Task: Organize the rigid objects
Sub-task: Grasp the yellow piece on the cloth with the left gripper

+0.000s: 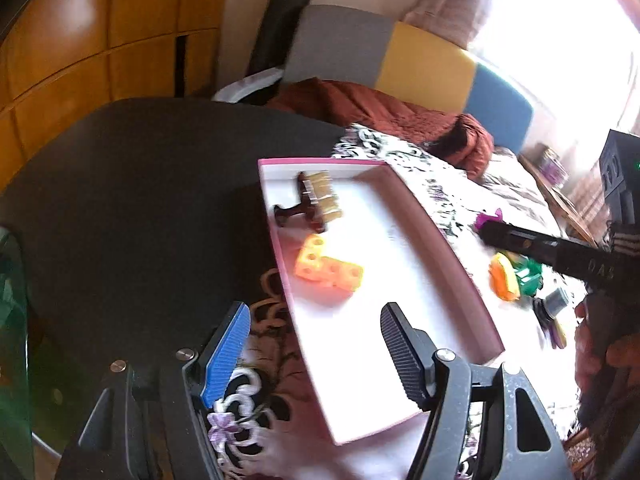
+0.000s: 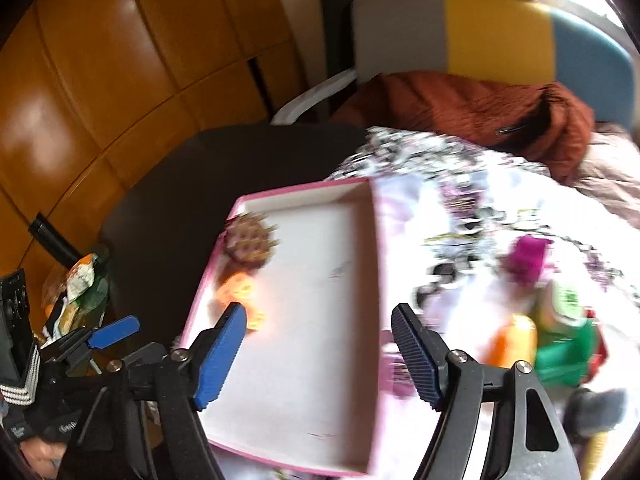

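Both grippers, the left gripper (image 1: 316, 354) and the right gripper (image 2: 318, 354), point down at a slant with their jaws wide apart and nothing held between them.

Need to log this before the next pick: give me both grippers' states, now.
Left gripper: open, holding nothing.
Right gripper: open, holding nothing.

Left wrist view: looks steeply down and forward from near the tray's (image 1: 440, 236) near-left corner. Right wrist view: same downward tilt, close above the tray's (image 2: 376, 264) near edge. Both share tray, table (image 1: 140, 184), and chair (image 2: 480, 28).
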{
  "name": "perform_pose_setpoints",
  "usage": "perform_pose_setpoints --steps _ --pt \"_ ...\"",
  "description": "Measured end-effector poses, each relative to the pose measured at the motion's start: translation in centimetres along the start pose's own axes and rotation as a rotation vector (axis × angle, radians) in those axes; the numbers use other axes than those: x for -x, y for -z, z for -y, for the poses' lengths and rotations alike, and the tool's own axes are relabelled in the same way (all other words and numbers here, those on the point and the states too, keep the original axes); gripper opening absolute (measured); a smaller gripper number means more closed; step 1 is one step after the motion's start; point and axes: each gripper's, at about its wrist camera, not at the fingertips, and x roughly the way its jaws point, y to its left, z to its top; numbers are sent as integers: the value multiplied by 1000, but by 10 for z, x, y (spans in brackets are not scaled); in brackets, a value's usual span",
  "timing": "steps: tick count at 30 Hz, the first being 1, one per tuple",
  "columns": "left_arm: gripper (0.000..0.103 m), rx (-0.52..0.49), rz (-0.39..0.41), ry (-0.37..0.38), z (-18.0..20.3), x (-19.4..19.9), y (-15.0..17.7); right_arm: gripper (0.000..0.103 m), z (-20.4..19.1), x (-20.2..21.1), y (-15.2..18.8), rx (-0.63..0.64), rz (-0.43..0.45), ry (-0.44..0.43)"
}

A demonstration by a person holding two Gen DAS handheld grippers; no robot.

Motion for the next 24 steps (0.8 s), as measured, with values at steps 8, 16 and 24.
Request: perform_pose_setpoints --steps 8,16,24 --pt "69 -120 -22 40 53 -5 -8 88 107 66 12 -122 98 203" --pt "69 -235 -55 146 126 -20 -17 88 238 92 57 -455 184 359" --pt "60 -334 -151 174 201 -64 -19 85 275 108 68 -620 219 329"
